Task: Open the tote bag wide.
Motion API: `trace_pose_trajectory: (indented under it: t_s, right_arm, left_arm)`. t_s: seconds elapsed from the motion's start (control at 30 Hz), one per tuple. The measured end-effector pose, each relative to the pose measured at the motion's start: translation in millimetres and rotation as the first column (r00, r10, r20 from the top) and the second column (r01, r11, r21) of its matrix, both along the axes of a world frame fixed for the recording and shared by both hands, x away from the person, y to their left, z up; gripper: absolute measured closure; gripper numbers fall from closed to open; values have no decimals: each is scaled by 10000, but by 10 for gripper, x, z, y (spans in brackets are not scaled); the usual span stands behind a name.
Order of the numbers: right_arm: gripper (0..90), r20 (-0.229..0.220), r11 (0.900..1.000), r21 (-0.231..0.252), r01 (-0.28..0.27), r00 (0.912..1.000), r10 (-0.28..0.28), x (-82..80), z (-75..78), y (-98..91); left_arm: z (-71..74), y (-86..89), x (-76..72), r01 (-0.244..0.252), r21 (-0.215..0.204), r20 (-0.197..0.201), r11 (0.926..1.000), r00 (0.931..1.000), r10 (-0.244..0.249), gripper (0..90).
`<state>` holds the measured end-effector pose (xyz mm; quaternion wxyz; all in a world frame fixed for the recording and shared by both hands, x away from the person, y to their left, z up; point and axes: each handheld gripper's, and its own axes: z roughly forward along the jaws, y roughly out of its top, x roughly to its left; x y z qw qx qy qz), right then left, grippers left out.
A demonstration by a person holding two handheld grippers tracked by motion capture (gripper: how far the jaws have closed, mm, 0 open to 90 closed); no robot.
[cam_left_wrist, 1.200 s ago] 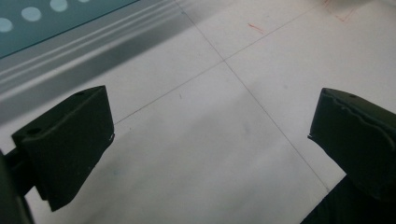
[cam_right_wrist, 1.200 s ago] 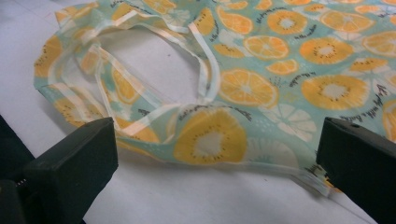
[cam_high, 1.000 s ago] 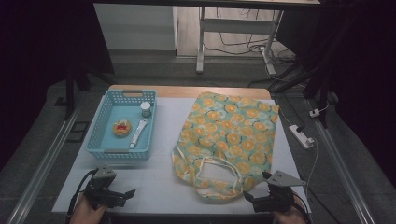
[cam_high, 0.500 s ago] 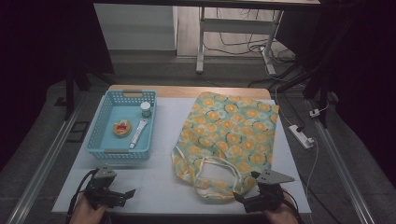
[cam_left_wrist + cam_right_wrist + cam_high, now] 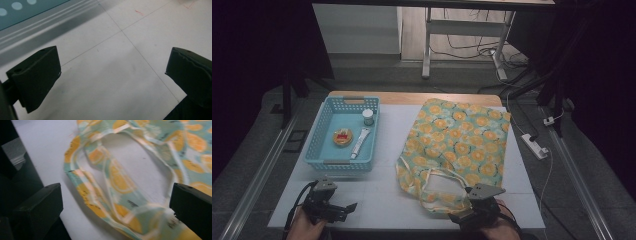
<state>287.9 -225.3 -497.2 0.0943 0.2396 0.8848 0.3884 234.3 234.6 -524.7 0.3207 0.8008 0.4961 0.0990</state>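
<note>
A green tote bag (image 5: 458, 143) printed with orange slices lies flat on the white table (image 5: 382, 192), its handles (image 5: 437, 187) toward the near edge. My right gripper (image 5: 462, 216) is open at the near edge, jaws wide apart over the bag's handles (image 5: 110, 185), touching nothing that I can see. My left gripper (image 5: 343, 209) is open near the front left corner, with bare table (image 5: 112, 75) between its jaws. A blue basket (image 5: 323, 145) at the left holds a small white jar (image 5: 368, 117), a white tube (image 5: 360, 141) and a round orange item (image 5: 343, 137).
A wooden strip (image 5: 412, 98) runs along the table's far edge. Beyond it stand a metal frame (image 5: 428, 45) and cables on the floor. A white power strip (image 5: 536, 146) lies right of the table. Bare table lies between the basket and the bag.
My right gripper has moved left along the near edge, ending over the bag's handles. The left gripper has stayed put.
</note>
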Motion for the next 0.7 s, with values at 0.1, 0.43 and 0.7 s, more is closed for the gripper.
trace_pose_trajectory:
  t_s: [0.1, 0.43, 0.7]
  right_arm:
    - [0, -134, 9998, -44, -214, 9997, 214, -17, -5, 70]
    - [0, -384, 9958, 45, -914, 9951, 915, -88, -43, 354]
    - [108, -269, 9866, 55, -1628, 9863, 1629, -122, -63, 533]
  left_arm:
    - [-1, 4, 0, -4, -18, -16, 10000, 10000, 4, 0]
    - [-3, -4, 8, 67, 94, -81, 9999, 9999, -66, 0]
    - [-5, -9, 7, 47, 122, -86, 9999, 10000, -46, 0]
